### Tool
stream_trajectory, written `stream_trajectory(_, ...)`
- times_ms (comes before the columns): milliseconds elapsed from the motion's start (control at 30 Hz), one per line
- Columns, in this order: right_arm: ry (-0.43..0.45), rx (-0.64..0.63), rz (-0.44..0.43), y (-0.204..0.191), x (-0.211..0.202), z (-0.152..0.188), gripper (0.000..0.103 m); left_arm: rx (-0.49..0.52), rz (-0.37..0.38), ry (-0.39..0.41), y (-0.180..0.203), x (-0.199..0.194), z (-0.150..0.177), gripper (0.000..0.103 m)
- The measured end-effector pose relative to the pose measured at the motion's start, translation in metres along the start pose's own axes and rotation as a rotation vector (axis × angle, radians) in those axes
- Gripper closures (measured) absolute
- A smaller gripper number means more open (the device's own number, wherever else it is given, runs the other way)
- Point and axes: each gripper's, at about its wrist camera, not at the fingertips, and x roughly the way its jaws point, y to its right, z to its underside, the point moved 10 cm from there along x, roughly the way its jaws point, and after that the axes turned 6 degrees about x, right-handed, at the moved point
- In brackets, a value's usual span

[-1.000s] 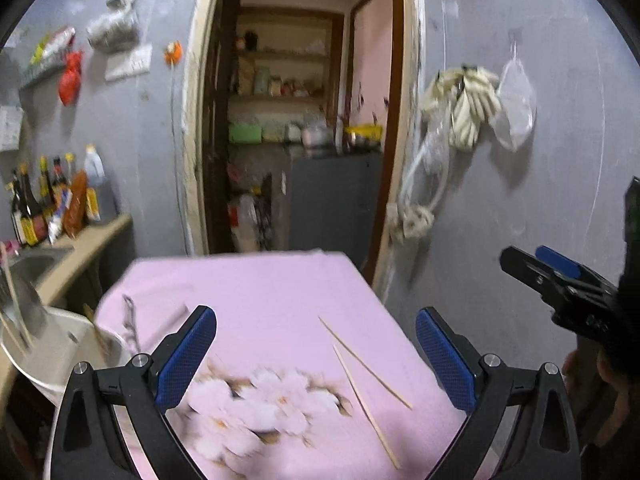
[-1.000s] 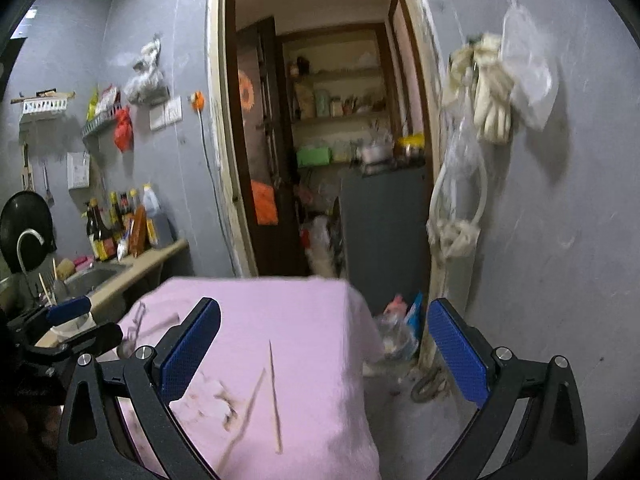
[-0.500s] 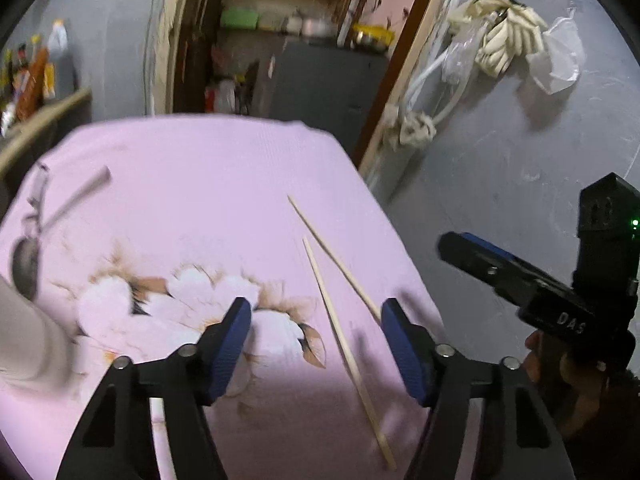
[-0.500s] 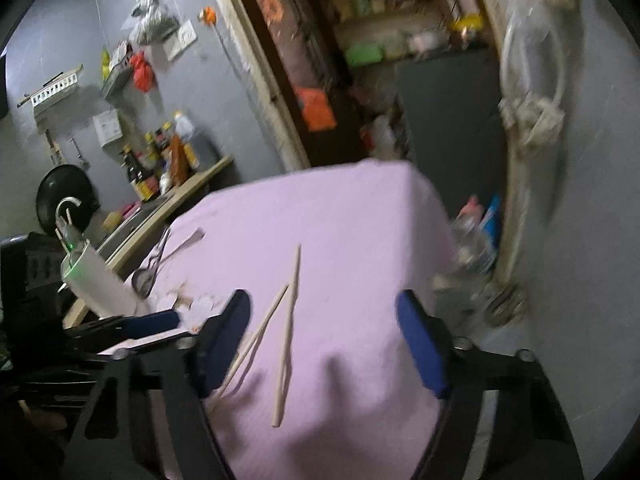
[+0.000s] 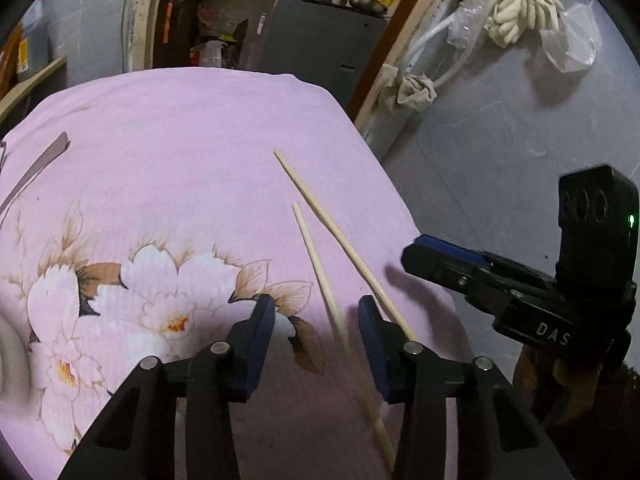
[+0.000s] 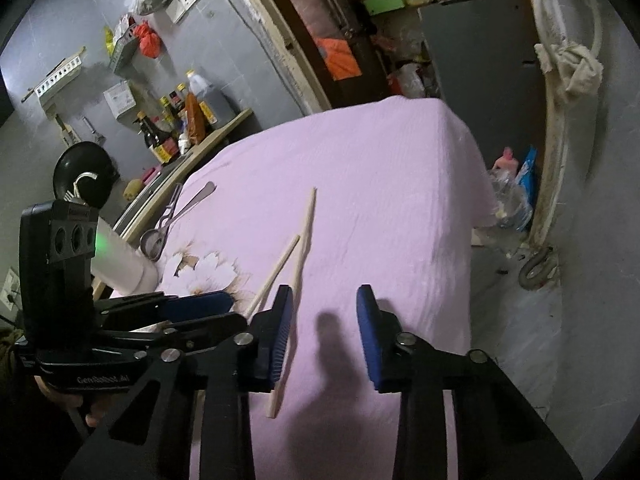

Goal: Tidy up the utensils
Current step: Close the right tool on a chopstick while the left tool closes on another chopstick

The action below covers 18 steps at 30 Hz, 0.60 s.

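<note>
Chopsticks (image 5: 320, 264) lie loose on the pink-clothed bench (image 5: 180, 152); on my left wrist view the left gripper (image 5: 316, 320) is released, its jaws straddling the nearer stick. The right gripper (image 5: 448, 256) sits off to the side. On my right wrist view the right gripper (image 6: 324, 336) is released, one stick possibly touching its left finger; a spoon (image 6: 180, 212) lies farther off.

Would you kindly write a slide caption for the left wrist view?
Open left gripper straddles one of two chopsticks on a pink floral cloth; right gripper nearby.
</note>
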Motion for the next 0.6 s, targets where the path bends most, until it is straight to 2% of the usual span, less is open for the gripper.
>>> stream_trajectory(167,-0.040,-0.026,-0.018,-0.009,0.008,-0.001,0.081,0.013,0.000,-0.014,-0.003,-0.001,-0.001,0.077)
stream_trajectory(400,-0.103,-0.067,-0.005,-0.017,0.017,0.004,0.081,-0.005,0.013,-0.018,-0.009,-0.001,-0.002,0.082)
stream_trajectory(467,-0.113,-0.077,0.004,-0.017,0.017,0.006,0.086,-0.008,0.019,-0.019,-0.010,-0.002,0.001,0.084)
stream_trajectory(600,-0.137,-0.097,0.043,-0.016,0.011,0.010,0.089,-0.004,0.024,-0.026,-0.010,-0.002,0.003,0.085)
